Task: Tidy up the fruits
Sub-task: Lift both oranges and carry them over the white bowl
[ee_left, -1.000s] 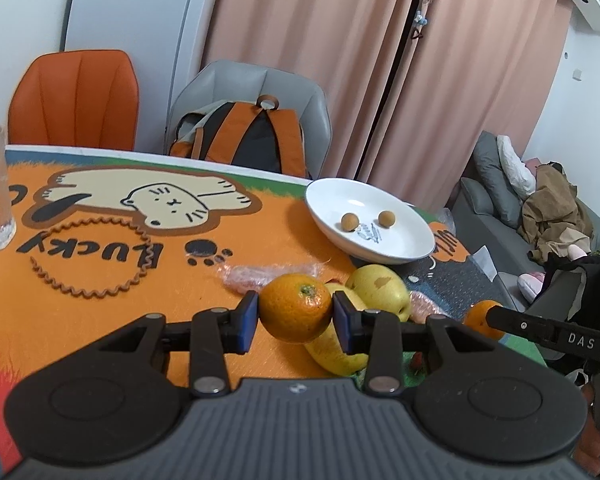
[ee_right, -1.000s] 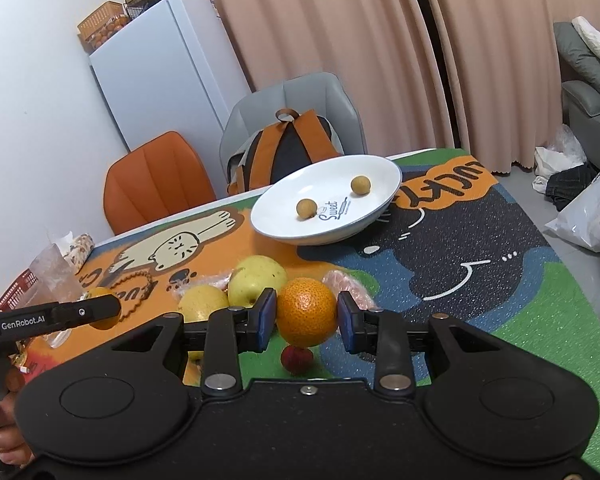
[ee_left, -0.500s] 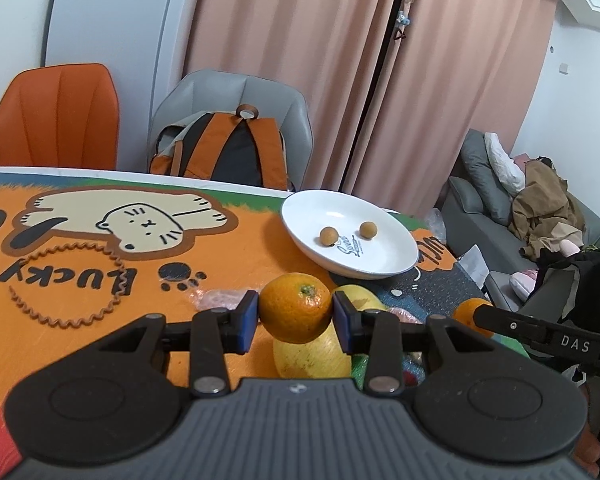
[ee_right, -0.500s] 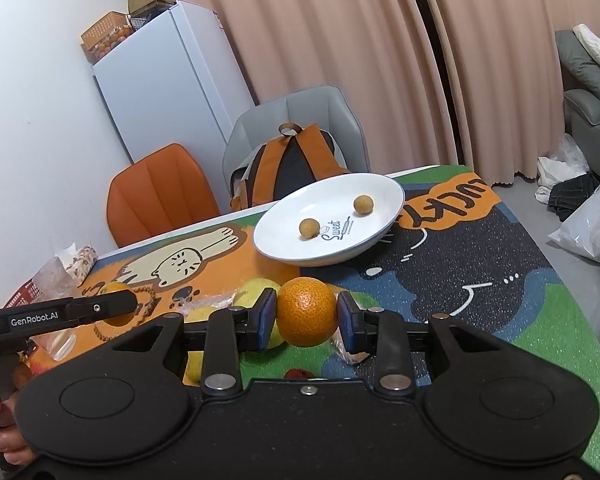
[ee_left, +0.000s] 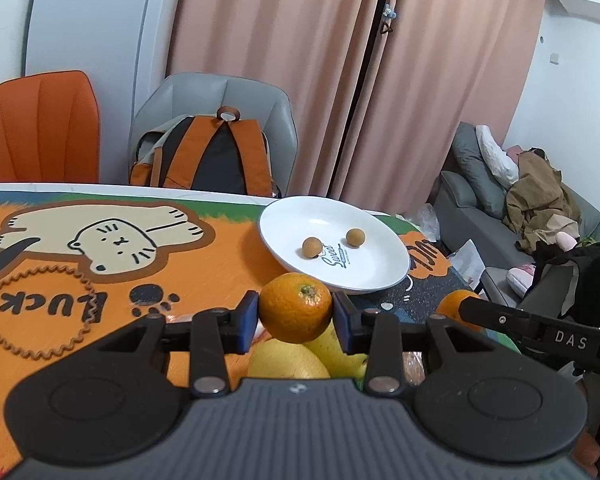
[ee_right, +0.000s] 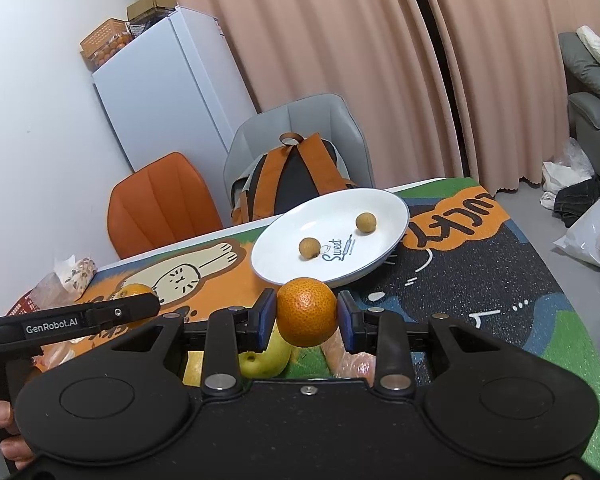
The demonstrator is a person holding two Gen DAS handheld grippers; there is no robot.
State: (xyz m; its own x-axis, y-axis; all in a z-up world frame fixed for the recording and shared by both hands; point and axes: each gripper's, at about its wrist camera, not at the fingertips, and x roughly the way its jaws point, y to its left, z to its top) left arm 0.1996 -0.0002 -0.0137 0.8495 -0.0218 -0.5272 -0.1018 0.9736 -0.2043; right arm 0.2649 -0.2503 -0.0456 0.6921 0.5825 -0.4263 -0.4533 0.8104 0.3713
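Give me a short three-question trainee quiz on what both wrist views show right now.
1. True or false: each hand-held gripper, left and right, is shut on an orange.
2. How many small brown fruits lie on the white plate?
3. What hangs on the grey chair? A) towel B) backpack C) jacket

Key: 1. True: the left orange and right orange are both pinched between pads. 2. Two small brown fruits. 3. B, the backpack.

"Sweet" printed on the white plate — "LUCKY" upside down on the orange tablecloth. "DAS" on the right gripper — "GenRobot.AI" on the left gripper.
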